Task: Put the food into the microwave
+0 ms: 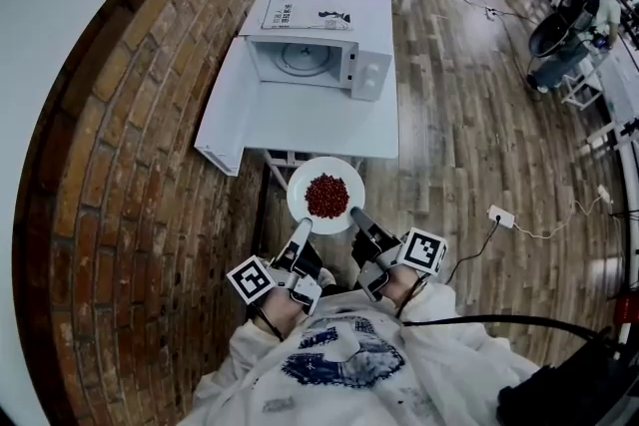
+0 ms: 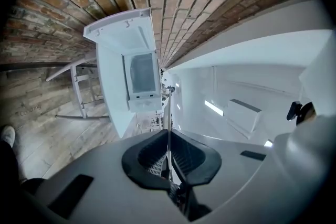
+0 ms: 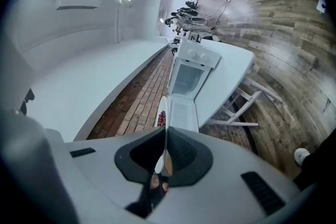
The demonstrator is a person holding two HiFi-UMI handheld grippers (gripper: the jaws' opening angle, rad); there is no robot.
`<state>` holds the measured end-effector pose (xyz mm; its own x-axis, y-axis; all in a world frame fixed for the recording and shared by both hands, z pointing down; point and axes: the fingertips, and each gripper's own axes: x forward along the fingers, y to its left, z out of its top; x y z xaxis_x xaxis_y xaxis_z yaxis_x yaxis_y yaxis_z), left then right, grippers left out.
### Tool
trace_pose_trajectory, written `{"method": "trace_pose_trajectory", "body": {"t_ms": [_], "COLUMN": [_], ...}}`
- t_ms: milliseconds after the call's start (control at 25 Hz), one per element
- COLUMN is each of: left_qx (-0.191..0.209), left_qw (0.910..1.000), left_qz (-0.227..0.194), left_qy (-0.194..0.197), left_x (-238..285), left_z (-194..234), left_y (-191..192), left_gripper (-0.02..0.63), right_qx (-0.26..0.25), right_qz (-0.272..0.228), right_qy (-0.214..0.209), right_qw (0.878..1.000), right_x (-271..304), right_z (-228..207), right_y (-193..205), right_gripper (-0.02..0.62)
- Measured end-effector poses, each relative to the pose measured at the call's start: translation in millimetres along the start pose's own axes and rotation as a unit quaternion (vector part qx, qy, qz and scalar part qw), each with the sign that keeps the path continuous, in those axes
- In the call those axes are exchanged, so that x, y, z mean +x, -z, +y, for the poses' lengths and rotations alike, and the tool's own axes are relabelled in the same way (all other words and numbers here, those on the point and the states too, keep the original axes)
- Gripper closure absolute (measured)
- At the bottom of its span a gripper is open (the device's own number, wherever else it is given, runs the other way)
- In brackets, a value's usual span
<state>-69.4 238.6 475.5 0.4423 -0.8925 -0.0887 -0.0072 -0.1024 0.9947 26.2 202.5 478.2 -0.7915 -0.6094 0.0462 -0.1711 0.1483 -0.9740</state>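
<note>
Gripping the plate (image 1: 298,187) by its lower-left rim, the left gripper (image 1: 303,230) has its jaws clamped; the right gripper (image 1: 356,214) pinches the lower-right rim. The food (image 1: 326,196) sits mid-frame, with the open microwave (image 1: 318,57) straight above on the counter (image 1: 300,120), equally near both.

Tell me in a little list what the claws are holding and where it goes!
left claw: shut on the plate's near rim
right claw: shut on the same rim, beside the left one
plate: white, round, held level in the air
red food: a heap of small pieces in the plate's middle
microwave: ahead on the white table, door open, turntable showing
food inside yet: no
</note>
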Motion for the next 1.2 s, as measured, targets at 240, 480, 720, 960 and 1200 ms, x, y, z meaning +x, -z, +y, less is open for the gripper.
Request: {"method": "trace_pose_trajectory", "body": {"t_ms": [240,480,720,960,1200], "left_qx": [-0.008,-0.012,-0.013,-0.011,-0.008], "left_qw": [0.9999,0.9998,0.9998,0.9997,0.9994], "left_qz": [0.005,0.010,0.012,0.012,0.016], "left_qy": [0.005,0.010,0.001,-0.016,-0.030], "left_x": [0,12,33,69,120], "left_z": [3,6,12,23,36], "left_y": [-19,-31,-47,-75,-107], "left_gripper": [0.583,0.583,0.583,0.583,0.583], "right_qx": [-0.009,-0.017,-0.001,0.012,0.017], "right_qz": [-0.002,-0.004,-0.007,-0.006,-0.002], "right_qy": [0.012,0.016,0.021,0.022,0.024], "right_qw": [1.000,1.000,1.000,1.000,1.000], "right_x": [17,31,51,86,129], "right_z": [0,-3,-13,-26,-43], "right_y": [3,-5,-20,-49,-91], "right_gripper": [0.572,0.572,0.572,0.572,0.572]}}
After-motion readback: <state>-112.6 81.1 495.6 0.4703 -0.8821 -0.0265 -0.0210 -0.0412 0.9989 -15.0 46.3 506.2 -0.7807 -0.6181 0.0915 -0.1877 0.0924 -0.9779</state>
